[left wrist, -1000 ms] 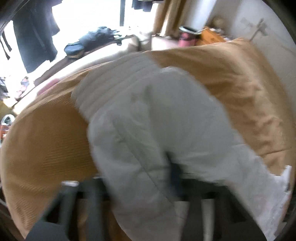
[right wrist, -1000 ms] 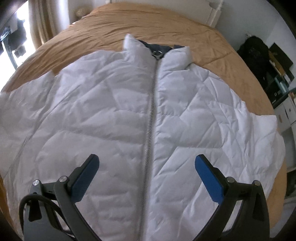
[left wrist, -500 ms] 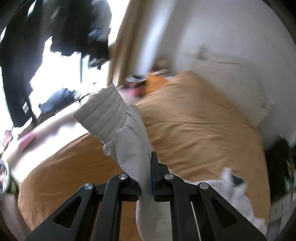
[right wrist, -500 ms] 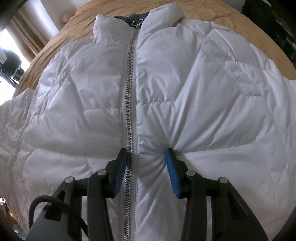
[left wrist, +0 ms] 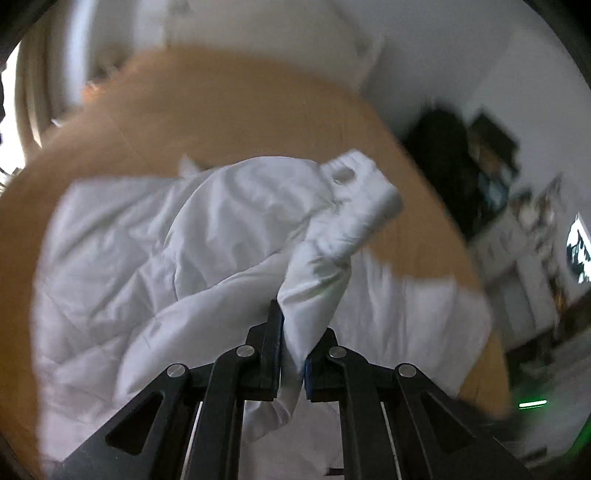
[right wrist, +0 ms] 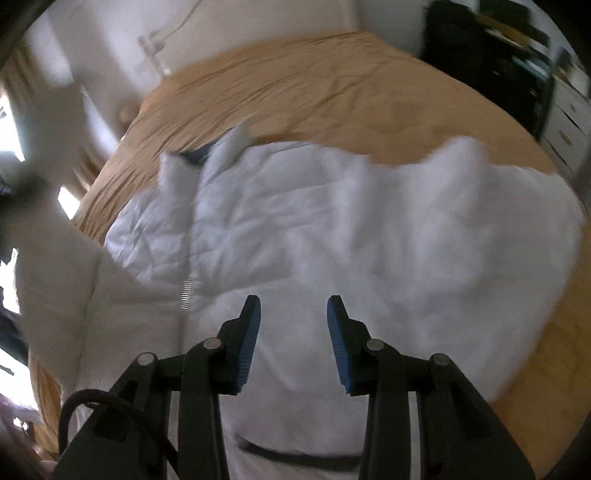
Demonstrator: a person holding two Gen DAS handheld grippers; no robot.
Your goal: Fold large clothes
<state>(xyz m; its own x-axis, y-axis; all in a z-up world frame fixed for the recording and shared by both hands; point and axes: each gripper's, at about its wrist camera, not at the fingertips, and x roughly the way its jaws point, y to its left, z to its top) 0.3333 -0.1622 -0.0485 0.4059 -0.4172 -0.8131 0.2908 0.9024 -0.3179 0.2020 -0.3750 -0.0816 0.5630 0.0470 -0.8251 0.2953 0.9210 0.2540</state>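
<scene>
The left gripper (left wrist: 291, 354) is clamped on a sleeve (left wrist: 317, 266) of the white quilted jacket (left wrist: 122, 266), the fabric pinched tight between its black fingers (left wrist: 271, 347). From the grip the sleeve rises and bends toward the upper right, ending in a ribbed cuff (left wrist: 364, 188) with a round snap. The rest of the jacket lies spread and rumpled on the tan bedspread (left wrist: 229, 114). Beyond the bedspread stands a white wall (left wrist: 258, 29); to its right, dark blurred clutter (left wrist: 465, 162).
</scene>
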